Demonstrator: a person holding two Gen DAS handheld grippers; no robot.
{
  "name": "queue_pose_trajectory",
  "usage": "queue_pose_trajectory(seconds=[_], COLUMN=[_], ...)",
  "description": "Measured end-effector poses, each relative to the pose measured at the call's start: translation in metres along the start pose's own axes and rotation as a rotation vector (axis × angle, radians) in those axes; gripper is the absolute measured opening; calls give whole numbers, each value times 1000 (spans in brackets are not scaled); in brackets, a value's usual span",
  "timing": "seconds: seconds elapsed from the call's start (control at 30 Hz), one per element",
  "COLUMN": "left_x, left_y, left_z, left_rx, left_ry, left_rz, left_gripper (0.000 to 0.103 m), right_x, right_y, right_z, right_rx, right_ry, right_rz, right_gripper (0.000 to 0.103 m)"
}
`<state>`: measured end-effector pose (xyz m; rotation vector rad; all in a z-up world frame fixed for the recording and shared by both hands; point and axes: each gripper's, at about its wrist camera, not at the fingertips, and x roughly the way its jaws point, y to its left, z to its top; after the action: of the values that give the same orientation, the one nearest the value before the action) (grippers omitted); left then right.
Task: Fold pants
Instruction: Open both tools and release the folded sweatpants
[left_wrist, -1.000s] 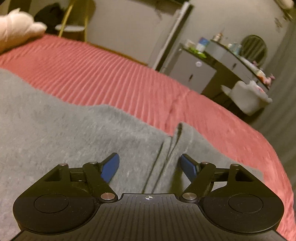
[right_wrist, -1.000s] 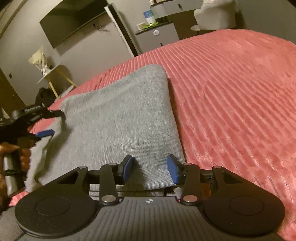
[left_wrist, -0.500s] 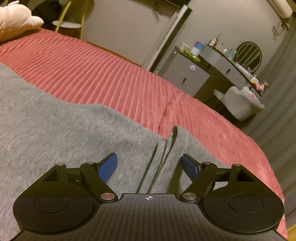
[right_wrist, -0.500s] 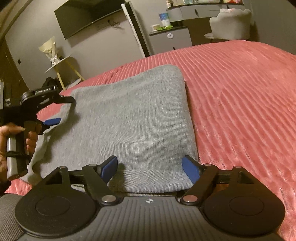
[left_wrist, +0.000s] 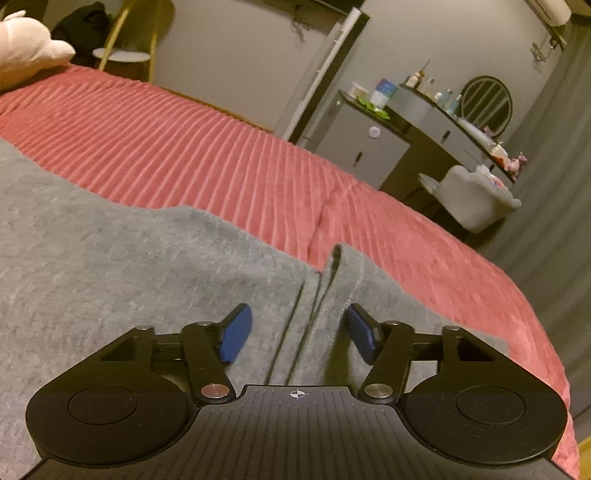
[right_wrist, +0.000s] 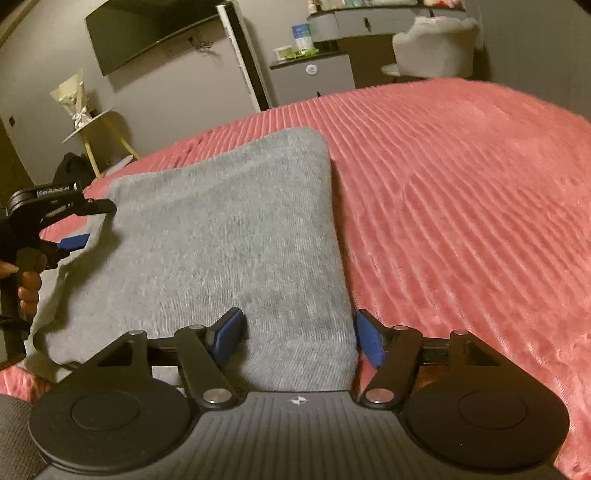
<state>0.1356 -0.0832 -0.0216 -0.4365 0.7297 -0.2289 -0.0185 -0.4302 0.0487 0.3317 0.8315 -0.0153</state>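
Note:
Grey pants (left_wrist: 110, 288) lie folded flat on a red ribbed bedspread (left_wrist: 207, 155). In the left wrist view a raised fold of the cloth (left_wrist: 343, 269) stands between the blue pads of my left gripper (left_wrist: 299, 328). Its jaws are closing, with gaps still showing on both sides of the fold. In the right wrist view my right gripper (right_wrist: 299, 336) straddles the near right corner of the pants (right_wrist: 221, 236). Its jaws are closing too, and the pads do not press the cloth. The left gripper (right_wrist: 101, 223) shows at the pants' left edge, held by a hand (right_wrist: 26, 288).
The bedspread (right_wrist: 461, 206) stretches far to the right of the pants. A pale pillow (left_wrist: 26, 55) lies at the far left of the bed. Beyond the bed stand a grey cabinet (left_wrist: 365, 147), a dresser with a round mirror (left_wrist: 487, 103), a padded chair (left_wrist: 476, 199) and a side table (right_wrist: 92, 122).
The left gripper's jaws have narrowed around the raised fold. The right gripper's jaws spread wide from a narrow gap, then drew in a little at the pants' corner.

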Motion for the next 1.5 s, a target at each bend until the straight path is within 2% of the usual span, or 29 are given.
queue_pose_trajectory(seconds=[0.07, 0.3, 0.93, 1.1, 1.17, 1.33, 1.37, 1.43, 1.47, 1.5], left_x=[0, -1, -5, -17, -21, -20, -21, -23, -22, -22], left_y=[-2, -8, -15, -18, -16, -9, -8, -4, -4, -5], left_z=[-1, -2, -3, -1, 1, 4, 5, 5, 5, 4], left_rx=[8, 41, 68, 67, 52, 32, 25, 3, -2, 1], left_ry=[0, 1, -9, -70, -90, -77, -76, -69, -62, -61], left_rz=[3, -17, 5, 20, 14, 30, 21, -7, -18, -19], left_gripper=[59, 36, 27, 4, 4, 5, 7, 17, 26, 29], right_x=[1, 1, 1, 2, 2, 2, 3, 3, 3, 3], right_y=[-4, -2, -1, -1, -1, -1, -1, 0, 0, 0], right_z=[1, 2, 3, 3, 3, 3, 3, 3, 3, 3], right_rx=[26, 32, 30, 30, 30, 27, 26, 24, 24, 24], right_ry=[4, 3, 3, 3, 3, 3, 3, 4, 4, 4], right_rz=[11, 12, 10, 11, 11, 10, 10, 11, 10, 10], right_gripper=[68, 70, 74, 74, 74, 76, 76, 77, 77, 77])
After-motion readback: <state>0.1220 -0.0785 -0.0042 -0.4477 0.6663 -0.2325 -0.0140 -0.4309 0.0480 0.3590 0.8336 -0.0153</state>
